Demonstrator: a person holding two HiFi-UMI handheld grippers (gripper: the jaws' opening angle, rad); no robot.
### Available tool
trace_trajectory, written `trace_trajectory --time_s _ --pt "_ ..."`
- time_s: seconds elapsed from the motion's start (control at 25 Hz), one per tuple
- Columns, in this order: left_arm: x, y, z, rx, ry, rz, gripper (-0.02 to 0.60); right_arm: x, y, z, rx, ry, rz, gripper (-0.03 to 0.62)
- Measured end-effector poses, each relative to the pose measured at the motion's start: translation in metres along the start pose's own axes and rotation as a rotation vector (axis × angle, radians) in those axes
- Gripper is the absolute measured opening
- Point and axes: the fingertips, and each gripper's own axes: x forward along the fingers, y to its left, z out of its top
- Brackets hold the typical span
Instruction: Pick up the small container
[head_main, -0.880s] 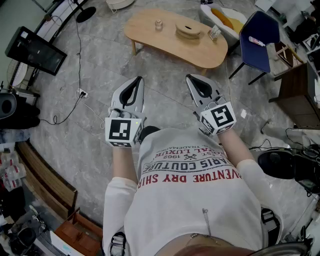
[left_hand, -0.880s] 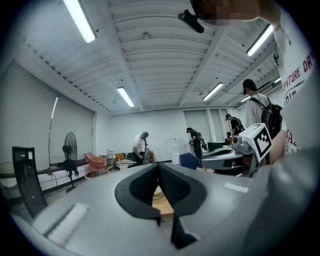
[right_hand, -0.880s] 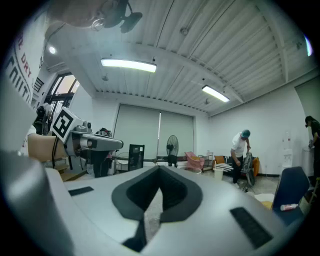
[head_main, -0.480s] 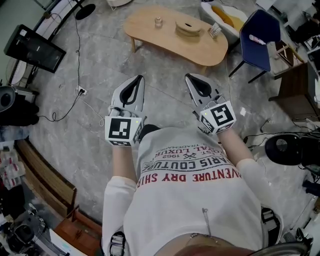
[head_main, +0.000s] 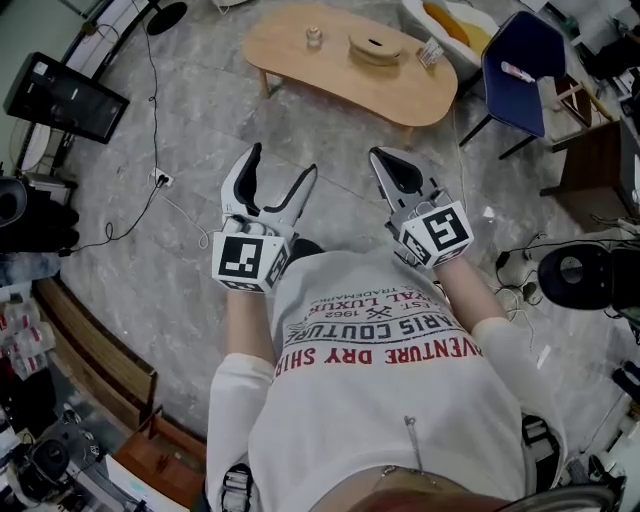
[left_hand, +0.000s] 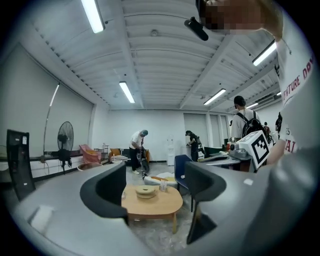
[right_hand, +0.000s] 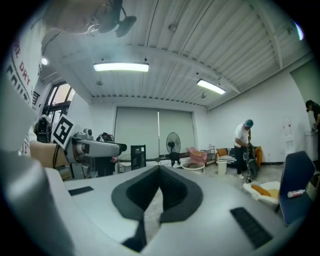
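On the far side of the room, past both grippers: table, pale wood, smooth, rounded bean-shaped top on short legs.
- Floor: grey, marbled, glossy, with fine seam lines; a black cable trails across it.
- Container: small, clear, glass-like; stands on the table towards its left end, well apart from both grippers, nothing touching it.
- Disc: round, flat, pale wood, dark slot on top; on the table right of the container, apart from it.
- Chair: blue seat, thin dark legs, just beside the table's right end.
- Monitor: black, flat, at the left edge of the floor.
- Room, per the gripper views: white walls, ribbed white ceiling with strip lights, a standing fan, people at the far end.
- Left gripper: grey shell, black pads, marker cube at the rear; jaws stand wide apart with only air between them, and the table shows in the gap in its own view.
- Right gripper: same build; jaws together at the tips, clamped on nothing, leaving a closed black loop.
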Motion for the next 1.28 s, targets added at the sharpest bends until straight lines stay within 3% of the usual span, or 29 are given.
trace_trajectory --time_s 0.28,0.44,0.64,0.88,1.28 --pt "0.023 0.023 -0.016 -0.004 0.073 0.020 0.357 0.021 -0.017 -0.009 0.029 0.027 -0.010 -0.005" --pt "0.039 0.058 -0.025 -0.075 0.087 0.049 0.356 0.050 -0.025 -0.018 0.044 0.049 -0.023 -0.005" --pt "0.074 0.113 -0.031 -0.034 0.105 0.019 0.356 0.112 -0.046 -0.019 0.063 0.059 -0.060 -0.005" --pt "0.130 0.212 -0.025 -0.047 0.088 -0.069 0.356 0.217 -0.071 -0.010 0.071 0.076 -0.136 -0.003" --pt "0.237 0.348 -0.031 0.051 0.125 -0.268 0.356 0.378 -0.133 -0.001 0.102 0.085 -0.277 -0.005"
